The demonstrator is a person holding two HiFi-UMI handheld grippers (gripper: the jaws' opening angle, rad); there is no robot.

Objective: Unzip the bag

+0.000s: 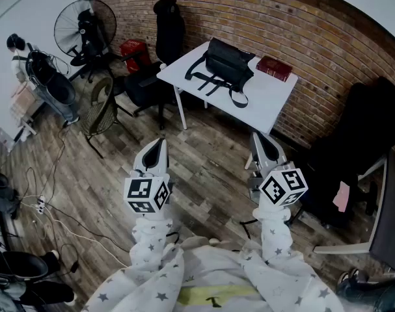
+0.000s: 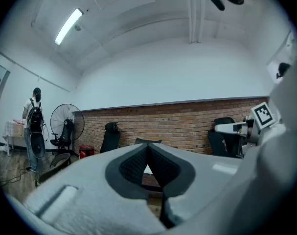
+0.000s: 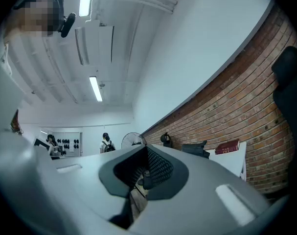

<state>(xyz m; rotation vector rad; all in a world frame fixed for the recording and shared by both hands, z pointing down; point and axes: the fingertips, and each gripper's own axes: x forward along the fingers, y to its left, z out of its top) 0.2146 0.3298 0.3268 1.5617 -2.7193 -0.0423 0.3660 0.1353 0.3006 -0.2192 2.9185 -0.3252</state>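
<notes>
Head view: the black bag [image 1: 226,64] lies on the white table [image 1: 275,99] against the brick wall, in the upper centre of the frame, with its straps trailing toward the table's near edge. A red book [image 1: 274,67] lies on the same table, just to the right of the bag and apart from it. Both grippers are in the lower half of the frame, over the wooden floor and well apart from the table.

Left gripper [image 1: 159,142]: its own view shows the two pads meeting at the tip, with nothing between them. Only part of the table and a dark shape on it show past the tip there.

Right gripper [image 1: 261,140]: its own view likewise shows the pads brought together and gripping nothing. That view confirms the bag and the red book on the table at right of centre, seen side-on along the brick wall.

A standing fan [image 1: 83,25] and a black office chair [image 1: 169,25] appear in the upper left of the head view. The head view shows one person [image 1: 16,51] at its upper-left edge. The right gripper view shows two people at left of centre, in the far part of the room.
</notes>
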